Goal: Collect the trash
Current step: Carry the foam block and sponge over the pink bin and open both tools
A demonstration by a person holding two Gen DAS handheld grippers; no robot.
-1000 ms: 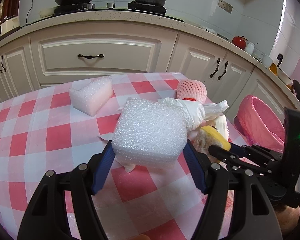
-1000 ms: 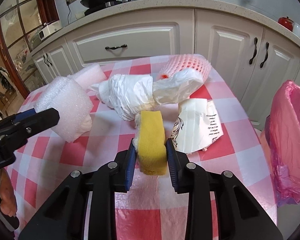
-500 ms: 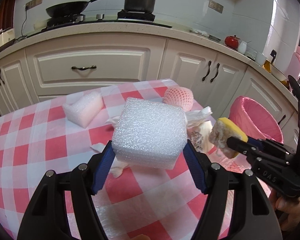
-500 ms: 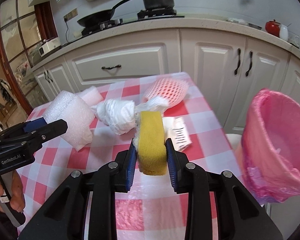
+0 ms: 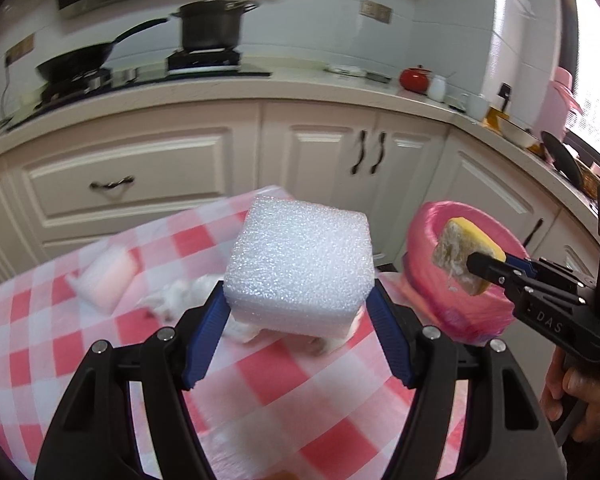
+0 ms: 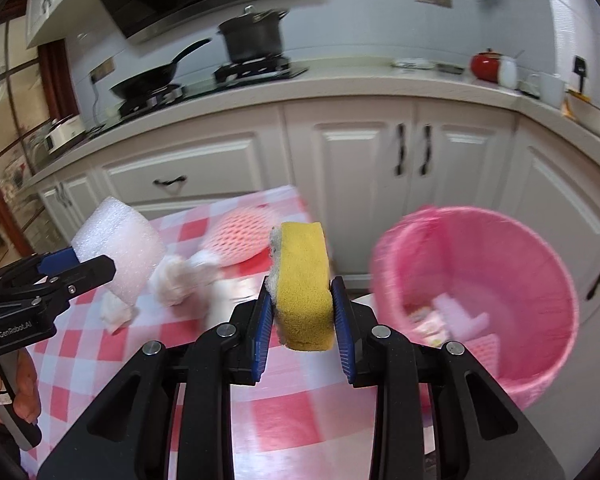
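Carrying two pieces at once, the person has both tools loaded and neither piece dropped yet. The left gripper (image 5: 298,316) is spread fairly wide and clamped on a white foam block (image 5: 300,268), which sits in the middle of the left view, lifted off the checked tablecloth (image 5: 284,384). The right gripper (image 6: 302,312) is squeezed narrow on a yellow sponge (image 6: 303,284), centre of the right view, held up in the air beside the pink bin (image 6: 540,280) at the right of that frame; in the left view the sponge looks level with the bin's rim. The bin already holds some scraps at its bottom, so I judge a part of the collecting is done. Left on the table are a pink foam net (image 6: 240,236) and crumpled white wrapping (image 6: 184,276) in the middle left of the right view, and a smaller foam piece (image 5: 106,280) at the left of the left view. Both carried pieces have yet to go in.
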